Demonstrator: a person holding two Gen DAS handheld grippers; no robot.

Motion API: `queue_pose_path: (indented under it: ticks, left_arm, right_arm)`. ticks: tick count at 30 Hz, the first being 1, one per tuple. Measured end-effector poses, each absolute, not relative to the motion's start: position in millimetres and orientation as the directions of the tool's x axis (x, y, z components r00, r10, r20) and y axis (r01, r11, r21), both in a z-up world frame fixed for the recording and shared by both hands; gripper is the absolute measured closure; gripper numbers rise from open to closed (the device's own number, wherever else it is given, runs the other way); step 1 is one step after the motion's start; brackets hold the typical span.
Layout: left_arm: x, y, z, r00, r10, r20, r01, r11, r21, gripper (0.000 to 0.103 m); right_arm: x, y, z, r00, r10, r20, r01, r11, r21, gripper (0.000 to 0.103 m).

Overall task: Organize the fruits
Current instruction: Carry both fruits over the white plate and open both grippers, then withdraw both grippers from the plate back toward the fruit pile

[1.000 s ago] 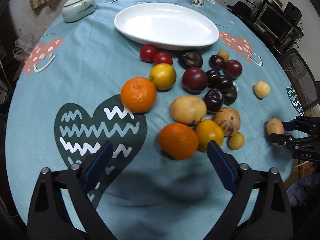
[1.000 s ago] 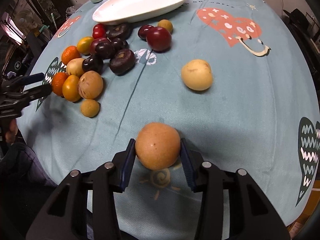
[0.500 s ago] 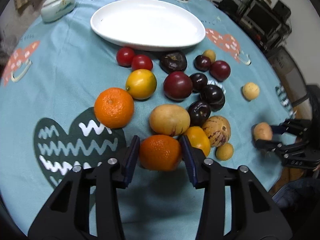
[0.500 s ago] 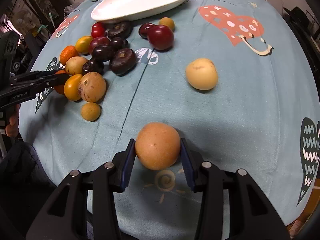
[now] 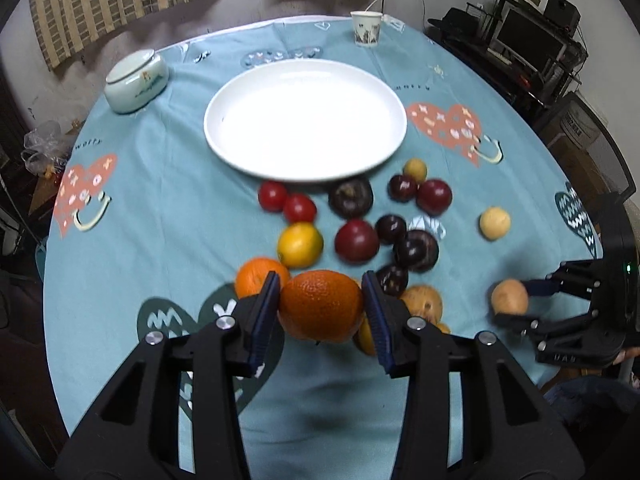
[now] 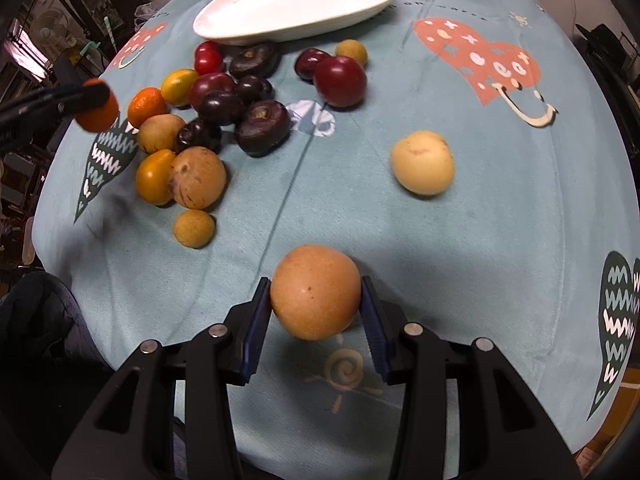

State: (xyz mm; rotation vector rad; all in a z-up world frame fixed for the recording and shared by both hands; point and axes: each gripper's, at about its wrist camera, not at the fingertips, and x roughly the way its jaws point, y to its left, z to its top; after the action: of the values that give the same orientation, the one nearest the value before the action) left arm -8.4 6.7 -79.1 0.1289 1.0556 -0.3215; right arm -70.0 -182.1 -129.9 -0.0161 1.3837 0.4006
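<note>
My left gripper [image 5: 320, 312] is shut on an orange [image 5: 320, 306] and holds it lifted above the blue tablecloth, in front of a cluster of fruit. My right gripper [image 6: 316, 306] is shut on a tan round fruit [image 6: 315, 291] near the table's front edge; the left wrist view shows it at the right as the right gripper [image 5: 520, 304]. A second orange [image 5: 252, 276], a yellow citrus [image 5: 300, 244], two red tomatoes [image 5: 286, 202] and several dark plums [image 5: 414, 250] lie between the grippers and the empty white plate [image 5: 240, 152]. A pale yellow fruit [image 6: 422, 162] lies apart.
A lidded ceramic jar [image 5: 136, 80] stands at the back left and a paper cup [image 5: 366, 28] at the back edge. The round table's edge [image 5: 60, 360] curves close on all sides. A desk with a monitor [image 5: 524, 40] is beyond the right side.
My left gripper closed on the nearest orange and lifted it off the cloth. The right gripper kept its hold on the tan fruit and stayed put.
</note>
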Motion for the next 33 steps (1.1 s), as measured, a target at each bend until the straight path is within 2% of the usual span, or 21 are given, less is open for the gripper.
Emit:
queue_pose_path:
  ticks: [3,8,12,16,18,20,21,22,29,31,33]
  left_arm:
    - [13,3,-70,0.445,-0.23,-0.866,0.321,0.943,-0.086,0.06]
    - [79,-2,-58,0.456,-0.295,-0.84,0.278,0.943,-0.181,0.06]
    - [146,-11,-82,0.424,-0.243,-0.872,0.176,0.967,-0.184,0.06]
    - [183,-7,-110,0.377,-0.187,-0.907,0.068,0.982,-0.175,0.059]
    - [188,-4,-115,0.371,-0.175,-0.912,0.042,0.984,-0.171,0.057]
    - [190,3,-111,0.386,-0.173,-0.906,0.023,0.984,-0.178,0.042]
    - [189,6,-109,0.396,-0.178,-0.901,0.021,0.982,-0.185,0.038]
    - [189,9,-106,0.404,-0.185,-0.896,0.023,0.981,-0.192,0.037]
    - [165,24,-79,0.453,-0.193,-0.87,0.036,0.979,-0.198,0.034]
    - [138,30,-71,0.479,-0.2,-0.855,0.069,0.979,-0.19,0.027]
    - [110,38,-67,0.497,-0.191,-0.846,0.089,0.982,-0.169,0.024]
  right_arm:
    - [-54,-175,-120,0.146,0.303,-0.942,-0.307,0.919,0.248,0.059]
    - [12,-160,-79,0.281,0.377,-0.883,-0.351,0.896,0.271,0.059]
    - [84,-148,-69,0.386,0.364,-0.848,-0.339,0.911,0.236,0.059]
    - [141,-137,-94,0.35,0.344,-0.871,-0.35,0.911,0.218,0.059]
    - [154,-130,-104,0.353,0.287,-0.89,-0.347,0.924,0.16,0.058]
    - [163,-128,-110,0.367,0.254,-0.895,-0.341,0.932,0.125,0.058]
    - [161,-130,-111,0.371,0.261,-0.891,-0.342,0.931,0.13,0.053]
    - [163,-133,-110,0.376,0.268,-0.887,-0.342,0.93,0.136,0.037]
    - [146,-156,-88,0.383,0.325,-0.865,-0.357,0.915,0.186,0.036]
    - [118,-169,-82,0.352,0.383,-0.854,-0.37,0.895,0.249,0.036]
    - [83,-179,-80,0.332,0.426,-0.842,-0.39,0.874,0.288,0.036]
